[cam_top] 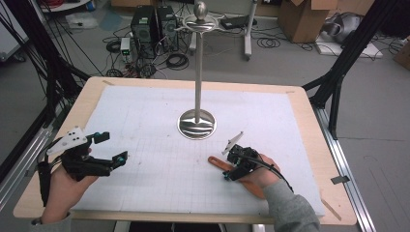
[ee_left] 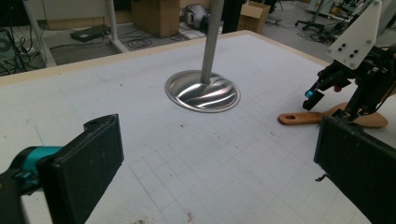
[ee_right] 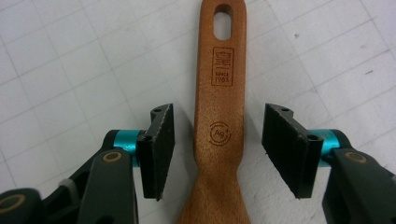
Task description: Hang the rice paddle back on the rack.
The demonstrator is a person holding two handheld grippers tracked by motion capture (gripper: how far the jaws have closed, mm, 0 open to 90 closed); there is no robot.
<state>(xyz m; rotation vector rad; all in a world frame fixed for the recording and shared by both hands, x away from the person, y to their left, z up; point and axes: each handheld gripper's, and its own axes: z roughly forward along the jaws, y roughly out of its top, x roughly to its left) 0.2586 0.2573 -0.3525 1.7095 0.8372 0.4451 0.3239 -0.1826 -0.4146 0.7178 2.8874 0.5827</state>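
Observation:
A wooden spatula (ee_right: 220, 116) lies flat on the white gridded mat (cam_top: 145, 125), its handle with a slotted hole pointing toward the middle of the table. My right gripper (ee_right: 217, 135) points down over it, one jaw on each side of the handle's neck. A gap shows on both sides, so the pads do not touch the wood. In the high view the right gripper (cam_top: 231, 168) sits at the front right, over the spatula (cam_top: 217, 162). My left gripper (cam_top: 112, 147) hovers at the front left, open and holding nothing. The left gripper view shows its own wide-apart jaws, and farther off the right gripper (ee_left: 329, 102) over the spatula (ee_left: 299, 118).
A metal stand with a tall pole and round shiny base (cam_top: 196, 124) rises from the middle of the mat, behind both grippers. The wooden table edge (cam_top: 87, 96) frames the mat. Computers, cables and boxes lie on the floor beyond the table.

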